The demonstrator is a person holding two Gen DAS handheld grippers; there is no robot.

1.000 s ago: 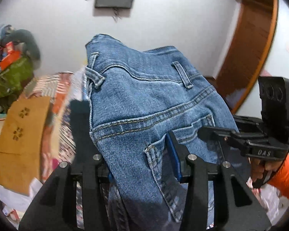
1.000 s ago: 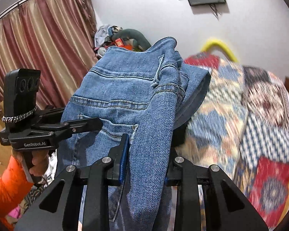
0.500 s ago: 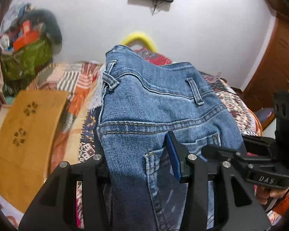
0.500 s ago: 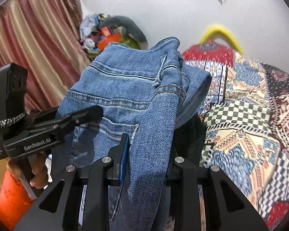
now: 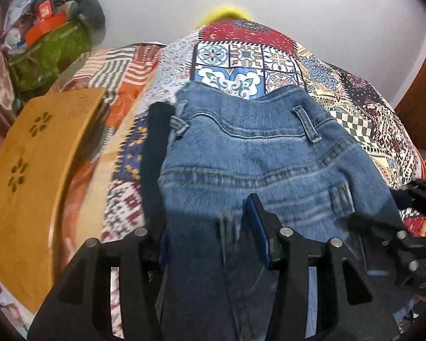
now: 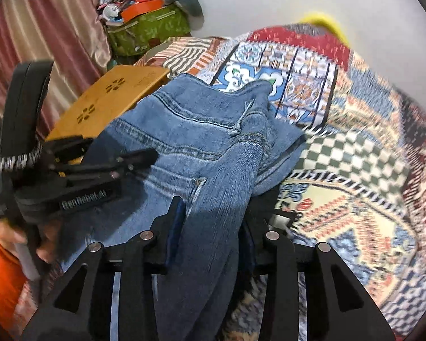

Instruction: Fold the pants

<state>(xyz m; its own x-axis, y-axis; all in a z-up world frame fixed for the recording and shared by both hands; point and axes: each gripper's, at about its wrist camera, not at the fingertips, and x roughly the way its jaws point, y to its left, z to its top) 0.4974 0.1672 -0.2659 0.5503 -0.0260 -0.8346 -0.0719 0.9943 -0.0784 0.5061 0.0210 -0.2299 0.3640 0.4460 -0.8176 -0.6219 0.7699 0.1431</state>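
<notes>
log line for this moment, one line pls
step: lay jeans on quilt | left gripper: jaws opening, denim between | right gripper: jaws opening, denim between | fold: not yet done

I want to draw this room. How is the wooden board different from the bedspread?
The wooden board is one plain yellow-brown colour, while the bedspread is a patchwork of red, blue, white and checked squares. The board looks stiff and flat with small flower-shaped holes cut in it; the bedspread is soft cloth with no holes showing. The jeans lie over the bedspread, not the board. Both sit on the bed.
</notes>
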